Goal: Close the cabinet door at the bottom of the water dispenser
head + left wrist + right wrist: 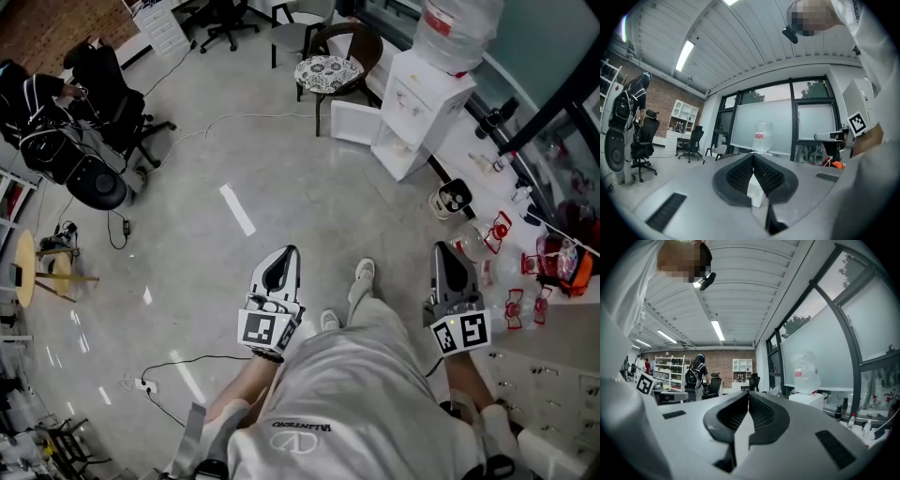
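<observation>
**Two closed claws held level, water dispenser ahead with its bottom door open**

Seen from above, a person in a pale top stands on a grey polished floor and holds a claw in each hand. The left claw and the right claw point forward side by side, well apart from each other. Each carries a cube with black and white square markers. The person's pale shoes show between the two claws.

In the left gripper view the left claw has its ribbed black pads pressed together with nothing between them. The right gripper view shows the same for the right claw: jaws together and empty.

The water dispenser is a white box with a clear bottle on top. It stands ahead and to the right, beside a glass wall, well apart from both claws. Its cabinet door is a white panel at the bottom. It stands swung open to the left, towards a dark chair with a patterned cushion just beside it.

In the left gripper view the dispenser's bottle rises directly above the closed tips. In the right gripper view the water dispenser sits to the right of the jaws.

Black office chairs stand at the far left, and a thin cable trails across the floor.
</observation>
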Tool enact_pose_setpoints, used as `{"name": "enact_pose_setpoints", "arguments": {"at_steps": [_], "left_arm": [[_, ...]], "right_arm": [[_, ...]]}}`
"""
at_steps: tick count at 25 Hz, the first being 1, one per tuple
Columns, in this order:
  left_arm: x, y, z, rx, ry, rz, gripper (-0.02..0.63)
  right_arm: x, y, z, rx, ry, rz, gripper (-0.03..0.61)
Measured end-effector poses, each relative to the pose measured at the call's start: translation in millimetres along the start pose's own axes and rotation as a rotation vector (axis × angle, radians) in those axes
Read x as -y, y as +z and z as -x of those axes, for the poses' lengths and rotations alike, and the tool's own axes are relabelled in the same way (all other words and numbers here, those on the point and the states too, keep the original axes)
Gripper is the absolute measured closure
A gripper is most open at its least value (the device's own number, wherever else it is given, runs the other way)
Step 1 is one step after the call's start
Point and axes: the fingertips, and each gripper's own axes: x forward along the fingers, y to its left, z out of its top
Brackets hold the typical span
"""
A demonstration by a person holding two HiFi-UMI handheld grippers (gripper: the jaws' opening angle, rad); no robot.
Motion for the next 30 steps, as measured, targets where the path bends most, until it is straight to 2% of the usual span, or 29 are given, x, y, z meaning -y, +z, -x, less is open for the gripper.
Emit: {"name": "enact_pose_setpoints", "arguments": {"at_steps": [6,17,22,30], "left_arm": [[-3.0,5.6,-34.0,0.011,0.006,-0.033,0.605],[-14.9,10.8,-131.6,-0.004,0.0,-0.061,0.604],[-19.6,13.1,-180.9,-0.019,0.002,-0.052,0.604],[-25.7,0.6,-245.6,-0.049,0.049,-0.044,0.604]], "right_arm": [[21.2,3.7,-28.0,0.023,0.014,0.036,0.561],[79.7,-0.2,-107.6,0.021,0.056,0.002,0.561],[106.9,-0.8,-145.5,0.007,0.078,-0.001,0.561],[160.8,-6.4,-196.1,-0.015,0.108,-0.017,0.561]]}}
